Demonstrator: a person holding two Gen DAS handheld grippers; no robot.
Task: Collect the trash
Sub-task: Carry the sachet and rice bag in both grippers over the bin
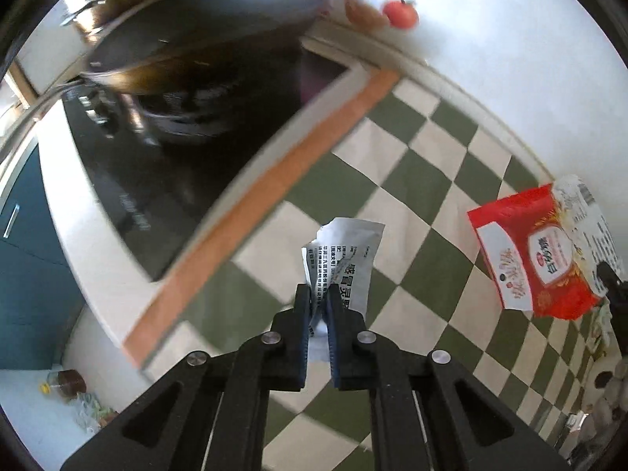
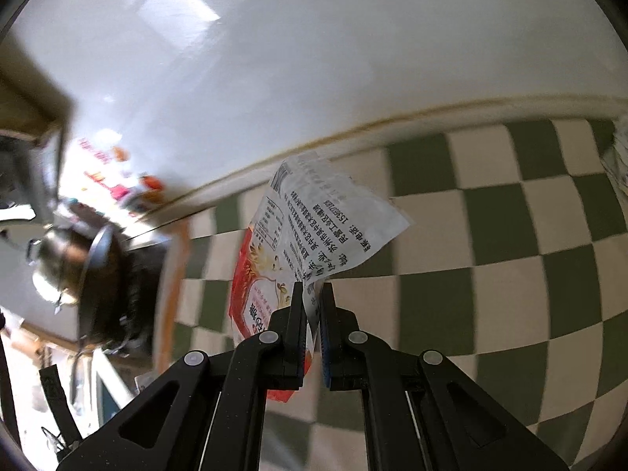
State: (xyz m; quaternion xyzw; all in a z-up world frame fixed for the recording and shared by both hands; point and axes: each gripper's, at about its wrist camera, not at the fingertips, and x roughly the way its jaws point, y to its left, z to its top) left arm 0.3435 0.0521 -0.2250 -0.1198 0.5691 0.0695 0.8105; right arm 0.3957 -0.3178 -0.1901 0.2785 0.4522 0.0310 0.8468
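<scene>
My left gripper [image 1: 318,294] is shut on a small white sachet wrapper [image 1: 345,259] with black print, held above the green-and-white checkered cloth [image 1: 412,180]. My right gripper [image 2: 313,294] is shut on a red-and-white food wrapper [image 2: 314,231], also held above the cloth. The same red wrapper shows at the right of the left wrist view [image 1: 545,255], with the right gripper's dark tip at its edge.
A black cooktop [image 1: 188,157] with a dark wok [image 1: 204,27] lies to the left, past the cloth's orange border [image 1: 267,188]. Tomatoes [image 1: 400,13] and packets sit by the white wall [image 2: 314,59]. Blue cabinets [image 1: 31,235] are below left.
</scene>
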